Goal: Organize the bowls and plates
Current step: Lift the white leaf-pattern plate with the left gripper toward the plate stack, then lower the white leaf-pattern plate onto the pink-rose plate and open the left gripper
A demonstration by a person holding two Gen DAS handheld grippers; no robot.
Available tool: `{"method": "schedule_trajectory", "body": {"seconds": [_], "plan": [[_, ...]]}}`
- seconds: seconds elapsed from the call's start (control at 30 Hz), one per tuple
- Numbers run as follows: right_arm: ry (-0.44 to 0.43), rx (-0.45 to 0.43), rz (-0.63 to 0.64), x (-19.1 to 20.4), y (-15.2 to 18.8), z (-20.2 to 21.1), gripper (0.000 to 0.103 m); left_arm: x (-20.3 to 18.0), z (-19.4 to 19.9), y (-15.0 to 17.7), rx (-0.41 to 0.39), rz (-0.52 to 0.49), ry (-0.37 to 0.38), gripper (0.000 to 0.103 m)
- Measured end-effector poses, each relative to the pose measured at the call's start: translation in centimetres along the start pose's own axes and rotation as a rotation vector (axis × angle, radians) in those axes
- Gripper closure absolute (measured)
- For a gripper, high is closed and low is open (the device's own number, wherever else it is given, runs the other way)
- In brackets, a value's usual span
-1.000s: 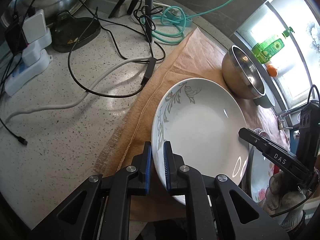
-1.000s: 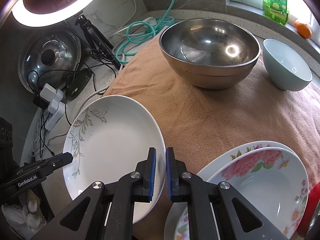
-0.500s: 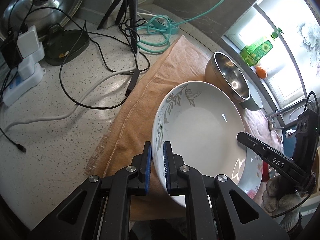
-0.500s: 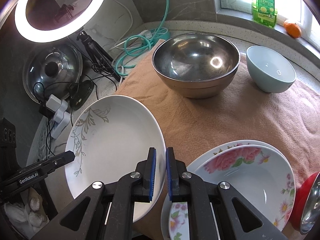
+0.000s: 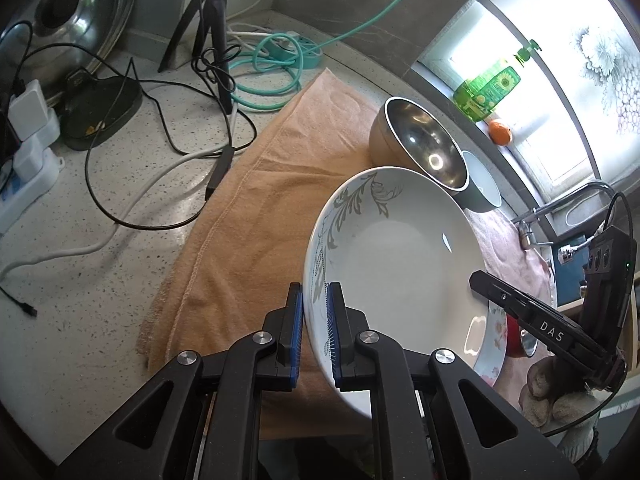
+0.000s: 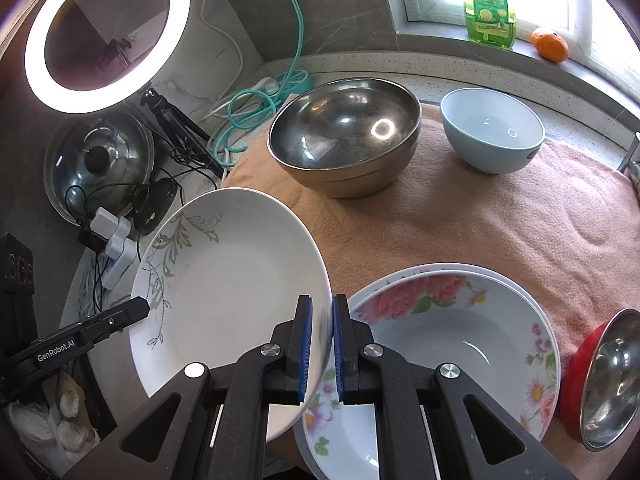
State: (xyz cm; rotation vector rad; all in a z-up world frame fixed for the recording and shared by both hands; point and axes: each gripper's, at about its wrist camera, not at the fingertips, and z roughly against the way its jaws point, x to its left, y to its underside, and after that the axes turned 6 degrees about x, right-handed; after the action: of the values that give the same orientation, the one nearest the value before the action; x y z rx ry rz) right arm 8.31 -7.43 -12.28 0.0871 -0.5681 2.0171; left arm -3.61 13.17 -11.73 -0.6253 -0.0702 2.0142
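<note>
A white plate with a grey vine pattern (image 5: 392, 264) (image 6: 236, 276) is held in the air, tilted, by both grippers. My left gripper (image 5: 314, 320) is shut on its left rim. My right gripper (image 6: 318, 328) is shut on its right rim. Below and to the right, two stacked floral plates (image 6: 460, 320) lie on the tan towel (image 6: 480, 224). A large steel bowl (image 6: 344, 136) (image 5: 420, 148) and a pale blue bowl (image 6: 492, 132) stand at the back of the towel. A red-and-steel bowl (image 6: 600, 372) sits at the right edge.
Left of the towel, the speckled counter (image 5: 80, 240) holds black and white cables, a power strip (image 5: 24, 160), a green hose (image 5: 268, 64), a tripod (image 5: 212, 20) and a pot lid (image 6: 96, 164). A ring light (image 6: 108, 28), a green bottle (image 6: 488, 4) and an orange (image 6: 550, 44) stand behind.
Both grippers have lifted the white vine plate higher off the towel and carried it toward the floral plates; it now overlaps their left edge.
</note>
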Motion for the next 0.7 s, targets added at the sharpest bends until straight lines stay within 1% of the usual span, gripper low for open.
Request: {"method": "schedule_trajectory", "body": {"seconds": [0.17,0.7], "plan": [[0.011,-0.018,-0.03,-1.5,0.5,1.3,0.094,-1.8,-0.4,-0.1,0.006,-0.032,0.014,0.093],[0.052,-0.047,-0.139,-6.3,3.1,4.2,0.094,-6.8,-2.5,0.6,0.061,-0.133,0.05,0.093]]}}
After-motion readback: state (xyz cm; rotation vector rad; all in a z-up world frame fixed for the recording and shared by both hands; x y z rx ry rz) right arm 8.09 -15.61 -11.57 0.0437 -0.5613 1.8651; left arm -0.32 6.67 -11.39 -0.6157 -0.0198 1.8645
